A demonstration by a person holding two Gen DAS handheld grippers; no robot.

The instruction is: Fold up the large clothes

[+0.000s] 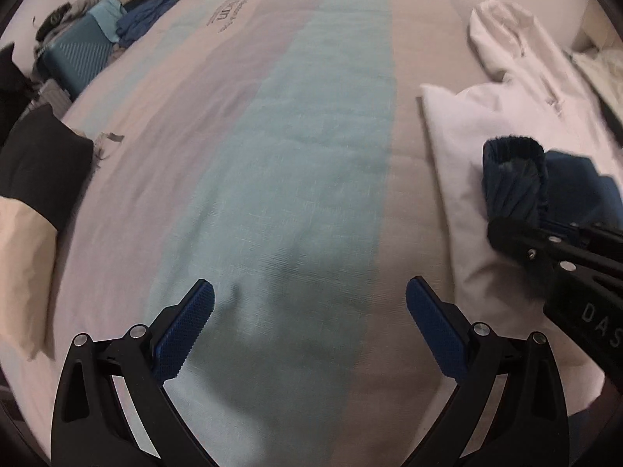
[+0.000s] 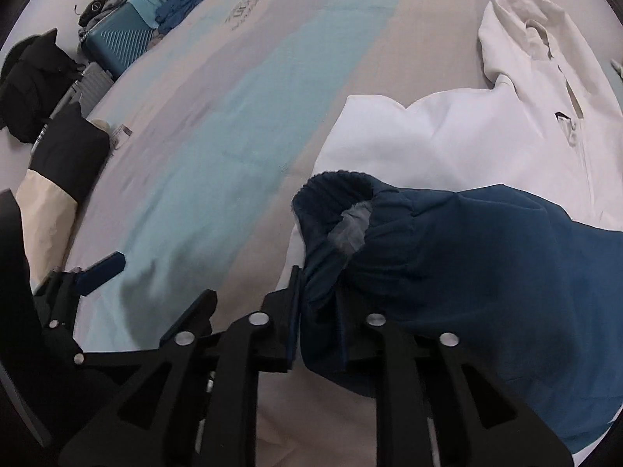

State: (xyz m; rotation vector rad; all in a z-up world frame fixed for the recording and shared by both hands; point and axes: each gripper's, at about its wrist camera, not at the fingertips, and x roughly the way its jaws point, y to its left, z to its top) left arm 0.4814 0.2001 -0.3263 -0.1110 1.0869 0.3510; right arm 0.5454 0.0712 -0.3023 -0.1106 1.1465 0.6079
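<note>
Hoodie [image 2: 447, 144] sleeve [image 2: 447, 257] sits between the right gripper's [image 2: 319, 303] narrow jaws; lay it flat across. Left gripper [image 1: 309, 311] gapes empty.

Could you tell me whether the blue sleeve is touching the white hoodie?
Touching. In the right wrist view the blue sleeve drapes directly over the white hoodie, its cuff lying on the white fabric with no gap visible.

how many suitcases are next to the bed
2: a teal suitcase at the far left beside the bed, clothes piled on it, and a grey suitcase just in front of it. Others may be hidden.
</note>
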